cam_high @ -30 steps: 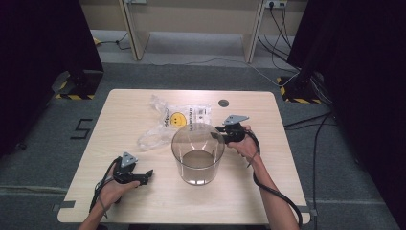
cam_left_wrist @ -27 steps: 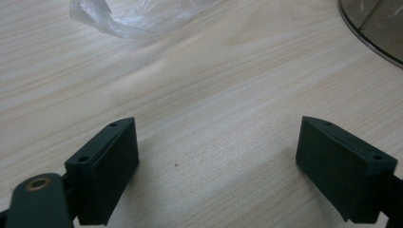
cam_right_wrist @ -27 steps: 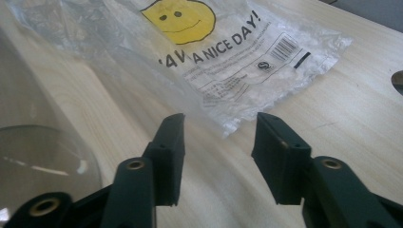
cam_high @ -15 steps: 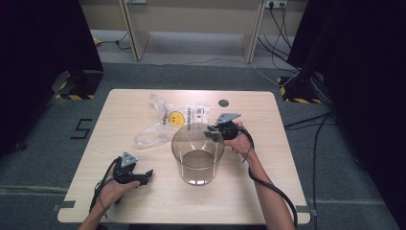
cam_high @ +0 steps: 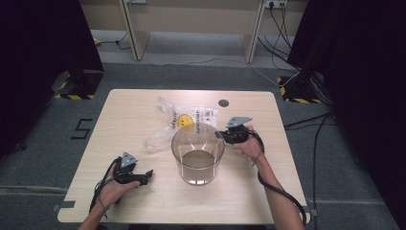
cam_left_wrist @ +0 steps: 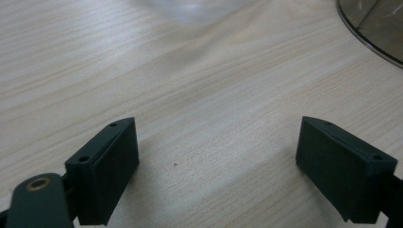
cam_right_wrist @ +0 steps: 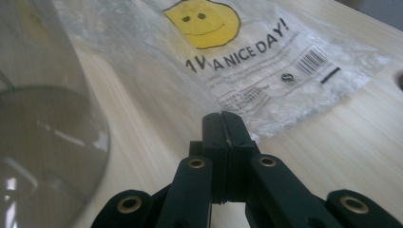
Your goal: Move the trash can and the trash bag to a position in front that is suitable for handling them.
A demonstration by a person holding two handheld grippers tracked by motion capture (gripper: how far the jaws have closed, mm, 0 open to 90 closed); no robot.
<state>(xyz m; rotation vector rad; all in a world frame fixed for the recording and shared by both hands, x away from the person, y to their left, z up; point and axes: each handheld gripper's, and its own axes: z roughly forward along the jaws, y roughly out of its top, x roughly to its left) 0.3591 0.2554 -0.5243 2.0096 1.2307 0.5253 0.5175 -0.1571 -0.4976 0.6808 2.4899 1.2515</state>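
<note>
Plastic bag point(cam_right_wrist: 266, 61) — just ahead of right gripper point(cam_right_wrist: 223, 118) | jaws just closed, empty

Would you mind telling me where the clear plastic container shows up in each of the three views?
High view: the clear container stands mid-table, between the two grippers.
Left gripper view: its curved base cuts the top right corner.
Right gripper view: its wall covers the left side.
Shared landmark: the smiley plastic bag lying beside it.
</note>
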